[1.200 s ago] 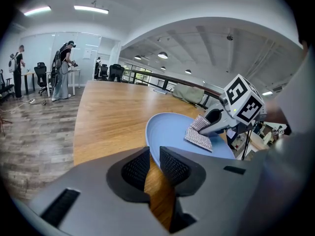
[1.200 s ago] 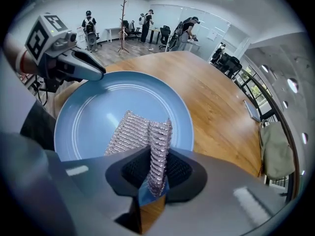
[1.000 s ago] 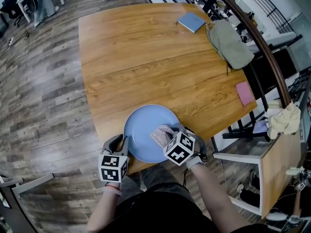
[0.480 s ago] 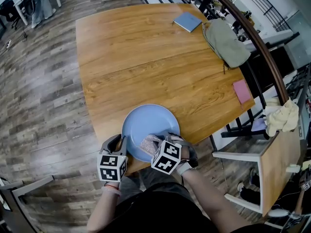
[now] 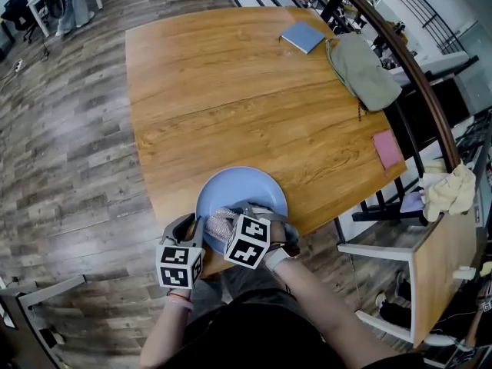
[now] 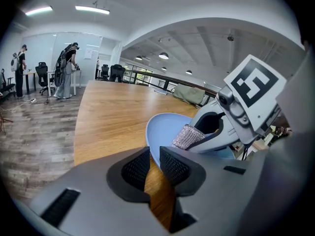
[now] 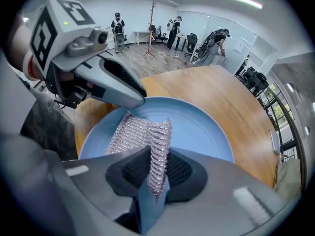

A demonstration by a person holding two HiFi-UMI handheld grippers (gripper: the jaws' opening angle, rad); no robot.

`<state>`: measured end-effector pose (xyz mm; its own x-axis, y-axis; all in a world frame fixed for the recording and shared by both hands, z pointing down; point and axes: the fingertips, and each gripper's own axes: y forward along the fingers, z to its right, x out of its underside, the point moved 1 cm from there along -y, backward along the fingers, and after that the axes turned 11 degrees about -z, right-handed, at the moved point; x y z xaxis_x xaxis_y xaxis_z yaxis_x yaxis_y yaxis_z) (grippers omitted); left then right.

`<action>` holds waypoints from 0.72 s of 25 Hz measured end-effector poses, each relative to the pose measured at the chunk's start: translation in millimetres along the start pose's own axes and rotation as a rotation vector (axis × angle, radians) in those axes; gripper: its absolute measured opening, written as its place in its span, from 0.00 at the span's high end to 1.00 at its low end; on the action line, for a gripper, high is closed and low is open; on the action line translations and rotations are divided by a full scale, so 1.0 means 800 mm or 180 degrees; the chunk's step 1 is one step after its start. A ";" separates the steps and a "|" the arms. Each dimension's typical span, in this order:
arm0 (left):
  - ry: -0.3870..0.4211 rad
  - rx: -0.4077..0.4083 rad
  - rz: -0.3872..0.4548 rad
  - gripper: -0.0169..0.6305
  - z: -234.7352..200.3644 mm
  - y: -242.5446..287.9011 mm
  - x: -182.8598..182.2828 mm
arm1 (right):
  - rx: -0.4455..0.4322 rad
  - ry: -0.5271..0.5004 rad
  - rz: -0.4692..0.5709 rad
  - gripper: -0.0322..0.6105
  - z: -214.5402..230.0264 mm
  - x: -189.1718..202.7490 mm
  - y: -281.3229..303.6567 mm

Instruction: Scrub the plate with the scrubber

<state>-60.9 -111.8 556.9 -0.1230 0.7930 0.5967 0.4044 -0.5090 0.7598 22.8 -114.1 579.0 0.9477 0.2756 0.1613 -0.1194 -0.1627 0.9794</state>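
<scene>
A round blue plate (image 5: 250, 193) lies at the near edge of the wooden table (image 5: 223, 98). My left gripper (image 5: 197, 229) is shut on the plate's near-left rim; in the left gripper view its pads (image 6: 173, 165) pinch the plate (image 6: 165, 129) edge. My right gripper (image 5: 229, 221) is shut on a silvery mesh scrubber (image 5: 217, 222), which is pressed flat on the plate's near-left part. In the right gripper view the scrubber (image 7: 142, 134) runs up between the jaws and spreads over the plate (image 7: 202, 127), close to the left gripper (image 7: 110, 82).
At the table's far right lie a blue notebook (image 5: 303, 35) and an olive bag (image 5: 361, 69); a pink pad (image 5: 387, 149) sits by the right edge. A side table with a yellowish cloth (image 5: 450, 191) stands to the right. People work at desks far off.
My right gripper has dragged the scrubber across the plate to the left, toward the left gripper. The left gripper keeps its hold on the rim.
</scene>
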 end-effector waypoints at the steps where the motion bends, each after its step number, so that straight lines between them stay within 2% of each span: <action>1: 0.0003 0.0000 0.0001 0.88 0.000 0.000 0.000 | 0.0000 0.0036 0.0018 0.82 0.006 -0.001 0.001; 9: -0.0027 -0.0001 0.0022 0.88 0.001 -0.003 -0.002 | 0.0087 0.0369 0.0079 0.82 0.060 0.006 0.002; 18: -0.0030 0.0007 -0.0005 0.88 0.000 -0.002 0.002 | 0.0320 0.0701 0.0048 0.82 0.105 0.040 0.000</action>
<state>-61.7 -109.9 556.8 -0.1153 0.7969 0.5930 0.4061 -0.5070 0.7603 77.8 -184.5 573.6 0.8572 0.4706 0.2090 -0.0924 -0.2587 0.9615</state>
